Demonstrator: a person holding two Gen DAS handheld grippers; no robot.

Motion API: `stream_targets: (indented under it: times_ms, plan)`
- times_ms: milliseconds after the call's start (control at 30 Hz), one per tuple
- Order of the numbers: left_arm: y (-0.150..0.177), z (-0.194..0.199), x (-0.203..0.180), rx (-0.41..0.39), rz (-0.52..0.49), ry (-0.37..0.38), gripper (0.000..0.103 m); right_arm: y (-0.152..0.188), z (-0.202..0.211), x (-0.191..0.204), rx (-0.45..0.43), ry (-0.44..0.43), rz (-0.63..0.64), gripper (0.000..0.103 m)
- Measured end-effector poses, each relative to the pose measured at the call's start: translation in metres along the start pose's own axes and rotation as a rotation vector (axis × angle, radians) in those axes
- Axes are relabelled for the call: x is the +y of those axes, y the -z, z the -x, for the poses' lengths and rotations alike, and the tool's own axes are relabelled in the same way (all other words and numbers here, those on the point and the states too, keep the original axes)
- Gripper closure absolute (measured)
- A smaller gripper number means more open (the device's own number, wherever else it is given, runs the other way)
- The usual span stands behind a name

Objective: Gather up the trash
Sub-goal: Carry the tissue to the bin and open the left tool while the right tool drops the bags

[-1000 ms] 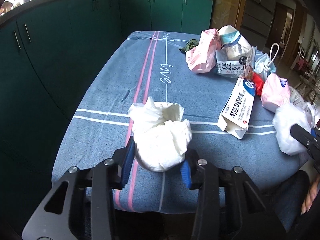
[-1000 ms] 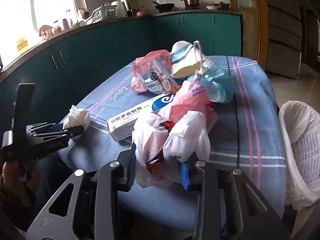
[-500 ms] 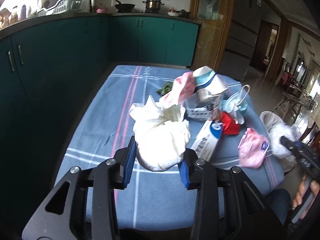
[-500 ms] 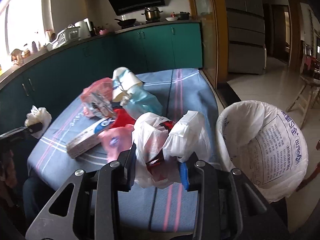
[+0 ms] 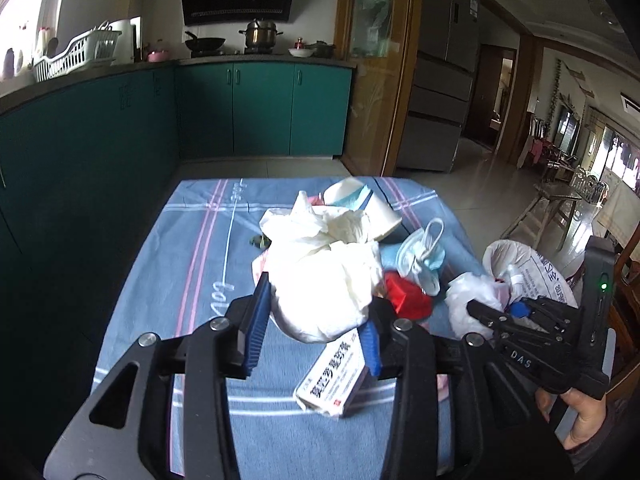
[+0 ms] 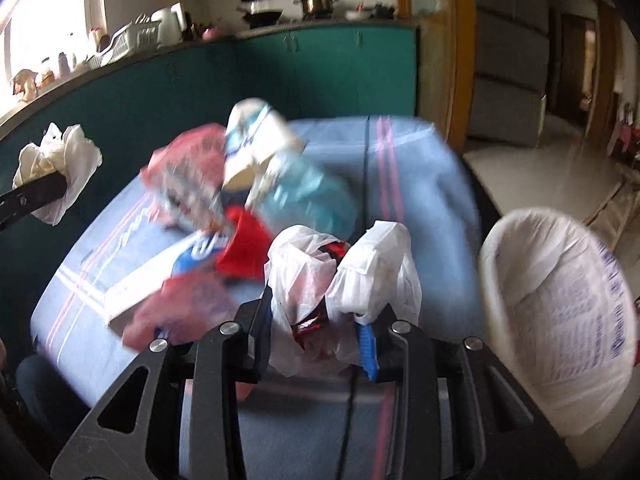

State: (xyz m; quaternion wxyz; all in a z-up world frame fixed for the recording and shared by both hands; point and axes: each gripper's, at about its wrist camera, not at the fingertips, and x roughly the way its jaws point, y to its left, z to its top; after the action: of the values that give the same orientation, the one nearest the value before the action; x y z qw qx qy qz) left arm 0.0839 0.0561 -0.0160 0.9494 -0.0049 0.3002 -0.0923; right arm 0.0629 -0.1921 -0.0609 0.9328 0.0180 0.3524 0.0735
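Left wrist view: the left gripper (image 5: 314, 322) has its blue-padded jaws clamped on a crumpled white tissue wad (image 5: 324, 276), held up above the blue striped tablecloth (image 5: 168, 280). On the cloth beyond the wad lie a paper cup (image 5: 372, 210) at 1 o'clock, a blue face mask (image 5: 424, 254) at 2 o'clock and a red wrapper (image 5: 408, 300) just right of the wad; a printed white carton (image 5: 334, 378) lies at 6 o'clock under the jaws. At 3 o'clock the right gripper (image 5: 474, 308), with a hand (image 5: 576, 416) behind it, carries a white plastic bag bundle (image 5: 472, 296) toward the lined trash bin (image 5: 532, 264). In the blurred right wrist view, the right gripper (image 6: 316, 344) is closed tight on that bundle (image 6: 340, 288), the bin (image 6: 560, 312) at 3 o'clock
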Motion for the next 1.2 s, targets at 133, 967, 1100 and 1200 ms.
stream_targets:
  times_ms: [133, 967, 1100, 1200]
  plan:
    - [-0.023, -0.004, -0.006, -0.003, -0.022, -0.007, 0.063, -0.017, 0.006, -0.015, -0.03, 0.036, 0.019, 0.067]
    - [-0.003, -0.139, -0.291, 0.285, -0.378, 0.464, 0.043, -0.002, 0.103, -0.213, -0.271, 0.451, -0.283, 0.067]
    - [0.007, -0.15, -0.294, 0.27, -0.386, 0.392, 0.021, -0.002, 0.096, -0.215, -0.239, 0.419, -0.293, 0.067]
    - [0.001, -0.143, -0.278, 0.252, -0.391, 0.338, 0.02, -0.002, 0.089, -0.208, -0.2, 0.418, -0.277, 0.066]
